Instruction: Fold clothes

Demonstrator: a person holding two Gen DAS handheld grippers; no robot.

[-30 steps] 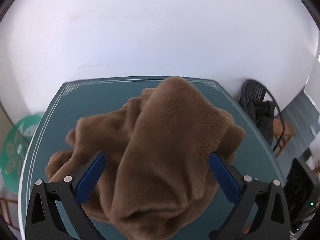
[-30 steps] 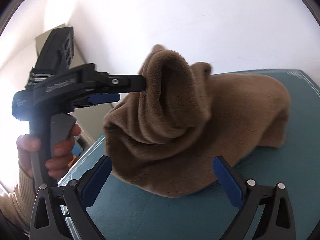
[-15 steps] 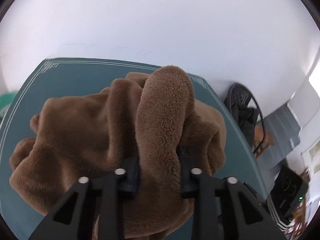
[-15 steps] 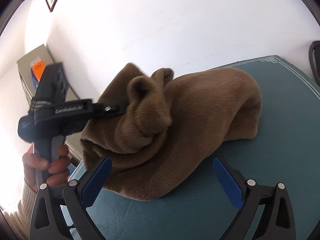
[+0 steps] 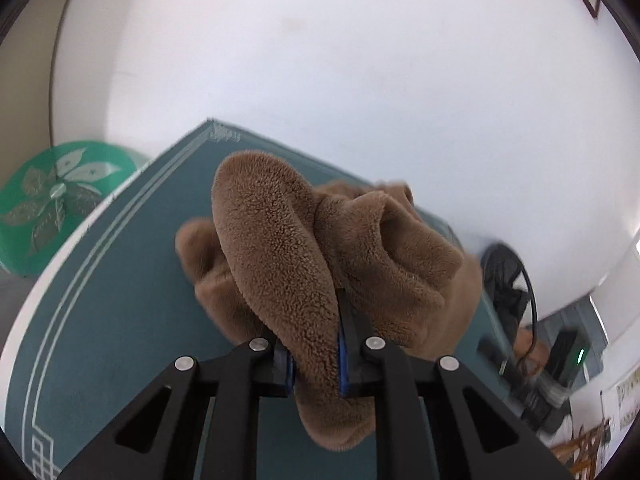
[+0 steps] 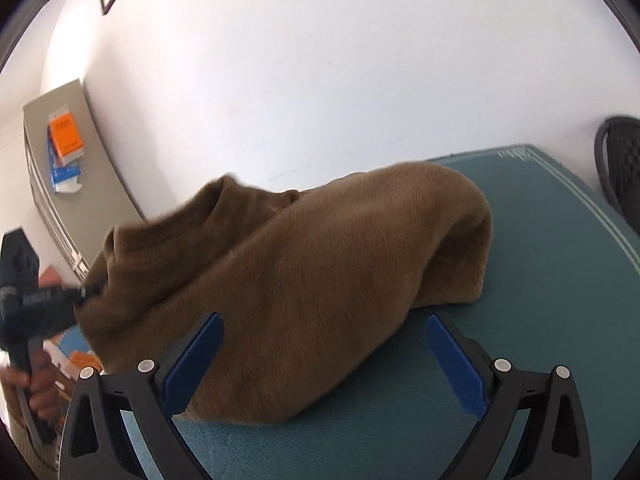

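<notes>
White wall behind; teal surface (image 6: 540, 280) with pale double border lines and corner fret pattern, carrying one brown fleece garment (image 6: 320, 280). Garment lies in a bunched heap on the surface, far end resting flat toward the back corner, near end lifted off toward the left edge.

Left gripper (image 5: 314, 354): jaws closed tight on a thick fold of the brown fleece, blue pads pressed into the pile on both sides, fabric bulging above and hanging below the pinch. In the right wrist view the left gripper (image 6: 82, 292) shows at the left edge, blurred, tip buried in the raised end of the garment, a hand (image 6: 36, 384) wrapped round its grip.

Right gripper (image 6: 324, 364): fingers spread wide, blue pads (image 6: 456, 364) clear, nothing between them; left finger sits right at the near edge of the garment, contact unclear.

Background: green round fan with leaf pattern (image 5: 56, 204) off the left edge, black mesh chair (image 6: 620, 160) at right, grey cabinet (image 6: 72, 176) with an orange box (image 6: 66, 136) on top.
</notes>
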